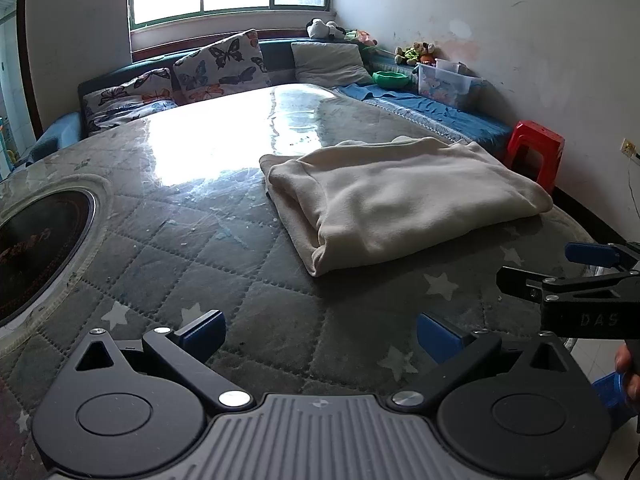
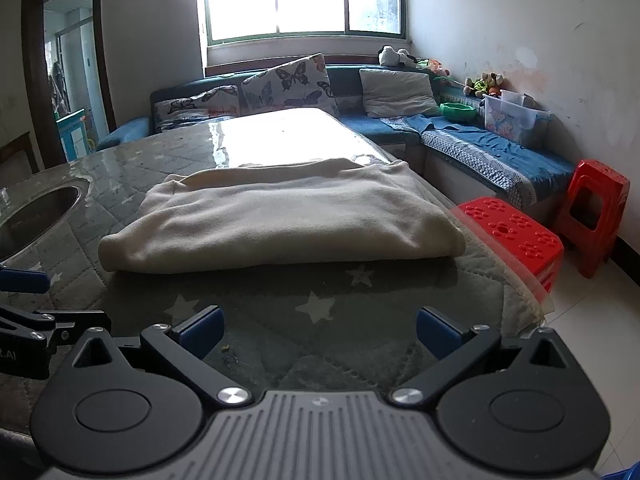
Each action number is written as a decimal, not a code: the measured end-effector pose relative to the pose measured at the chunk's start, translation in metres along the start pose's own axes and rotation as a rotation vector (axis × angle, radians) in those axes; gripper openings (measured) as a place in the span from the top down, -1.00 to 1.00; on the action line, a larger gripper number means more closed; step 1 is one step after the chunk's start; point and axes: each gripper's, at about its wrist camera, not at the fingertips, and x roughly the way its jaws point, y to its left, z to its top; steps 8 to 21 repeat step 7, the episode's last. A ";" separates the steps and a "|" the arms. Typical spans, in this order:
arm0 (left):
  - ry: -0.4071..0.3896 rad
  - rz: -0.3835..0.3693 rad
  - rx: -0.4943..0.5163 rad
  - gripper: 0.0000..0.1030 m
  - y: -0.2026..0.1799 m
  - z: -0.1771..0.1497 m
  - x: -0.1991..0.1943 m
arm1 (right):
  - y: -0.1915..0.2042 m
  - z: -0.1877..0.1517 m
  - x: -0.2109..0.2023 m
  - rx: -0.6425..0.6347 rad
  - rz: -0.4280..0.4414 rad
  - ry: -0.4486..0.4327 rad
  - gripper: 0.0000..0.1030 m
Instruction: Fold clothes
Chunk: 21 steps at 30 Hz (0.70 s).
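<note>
We hold two tongs. The left tongs are wide open with nothing between the blue tips. The right tongs are wide open and empty too. Both hang over the near edge of the table, apart from the cloth.

Going from left to right in the right view, we see one round metal bowl set into the table top. It is cut off by the edge of the picture. Next comes one cream cloth, folded flat, lying in the middle of the table. We cannot tell what kind of clothing it is. Past the table edge stand two red stools, one close and one farther back.

Behind the table is one blue sofa with three pillows; two have butterflies on them. On the right end of the sofa sit one green bowl and one clear box. Some small soft toys are too tiny to count well.

In the left view, a bit of a hand peeks in at the right edge.
</note>
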 end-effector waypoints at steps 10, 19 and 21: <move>-0.013 -0.008 0.017 -1.00 -0.004 0.003 0.002 | 0.000 0.001 0.005 -0.003 0.002 0.006 -1.00; -0.013 -0.008 0.017 -1.00 -0.004 0.003 0.002 | 0.000 0.001 0.005 -0.003 0.002 0.006 -1.00; -0.013 -0.008 0.017 -1.00 -0.004 0.003 0.002 | 0.000 0.001 0.005 -0.003 0.002 0.006 -1.00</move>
